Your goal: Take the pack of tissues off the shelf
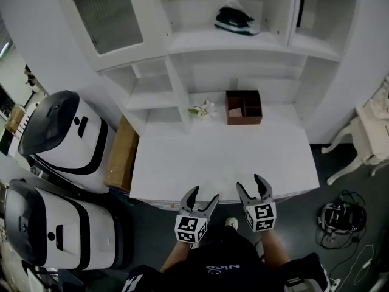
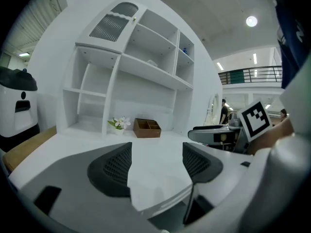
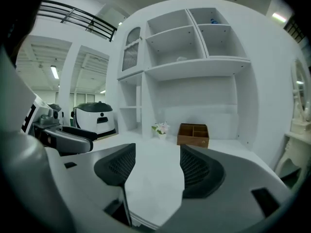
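Progress is nil: your left gripper [image 1: 204, 194] and right gripper [image 1: 250, 184] hang spread and empty (over the desk [image 1: 182, 163] edge), the pack of tissues [image 1: 236, 18] untouched on its shelf [image 1: 197, 41].

My dark grey left gripper [image 1: 205, 193] and right gripper [image 1: 250, 182] bear black-and-white square markers. White shelf unit [image 1: 200, 41], white flat desk top [image 1: 225, 157]; brown wooden divided box [image 1: 244, 107]; dark, pale-banded soft pack of tissues [image 1: 235, 19].

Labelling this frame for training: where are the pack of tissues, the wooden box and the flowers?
pack of tissues [image 1: 234, 20]: head view, its dark middle.
wooden box [image 1: 244, 120]: head view, front wall.
flowers [image 1: 205, 108]: head view, white blossoms.
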Demonstrator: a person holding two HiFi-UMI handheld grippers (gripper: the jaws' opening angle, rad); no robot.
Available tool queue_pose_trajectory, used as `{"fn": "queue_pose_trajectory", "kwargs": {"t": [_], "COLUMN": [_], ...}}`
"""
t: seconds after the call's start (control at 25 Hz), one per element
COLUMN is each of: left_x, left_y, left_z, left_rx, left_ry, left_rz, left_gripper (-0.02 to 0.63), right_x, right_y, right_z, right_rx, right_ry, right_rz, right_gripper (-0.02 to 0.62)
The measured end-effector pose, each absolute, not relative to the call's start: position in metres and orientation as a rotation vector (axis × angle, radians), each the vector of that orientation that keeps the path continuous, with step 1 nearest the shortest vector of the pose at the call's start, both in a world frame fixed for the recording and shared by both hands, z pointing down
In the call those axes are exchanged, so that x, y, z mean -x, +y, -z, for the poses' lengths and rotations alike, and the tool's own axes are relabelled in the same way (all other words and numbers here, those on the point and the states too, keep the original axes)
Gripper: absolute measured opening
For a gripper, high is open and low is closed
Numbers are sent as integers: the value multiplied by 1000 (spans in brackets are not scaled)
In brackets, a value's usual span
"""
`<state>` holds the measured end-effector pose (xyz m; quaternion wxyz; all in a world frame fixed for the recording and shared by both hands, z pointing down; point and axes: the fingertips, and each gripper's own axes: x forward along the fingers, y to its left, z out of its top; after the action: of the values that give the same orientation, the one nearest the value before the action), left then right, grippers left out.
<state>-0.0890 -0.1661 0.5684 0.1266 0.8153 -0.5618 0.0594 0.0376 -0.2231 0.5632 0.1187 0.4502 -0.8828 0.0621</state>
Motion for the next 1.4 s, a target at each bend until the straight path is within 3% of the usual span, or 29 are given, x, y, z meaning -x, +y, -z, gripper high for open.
{"fn": "queue_pose_trajectory", "kwargs": {"t": [0.44, 0.84, 1.4], "left_x": [51, 46, 83], "left_y": [-275, -317, -348], "left_z": [-562, -545, -491], "left_rx": [-2274, -2271, -2389], "left_ry": [-1766, -1794, -1772], "left_rz": [-112, -90, -134], "left_gripper": [327, 327, 328], "right_x": [-63, -83, -68], "right_y": [-334, -391, -432], "right_z": [-562, -539, -289], "right_rx": [-1137, -1261, -1345], "right_ry": [-2633, -2643, -2803], "right_rz": [-145, -139, 417], "right_gripper": [281, 281, 277]}}
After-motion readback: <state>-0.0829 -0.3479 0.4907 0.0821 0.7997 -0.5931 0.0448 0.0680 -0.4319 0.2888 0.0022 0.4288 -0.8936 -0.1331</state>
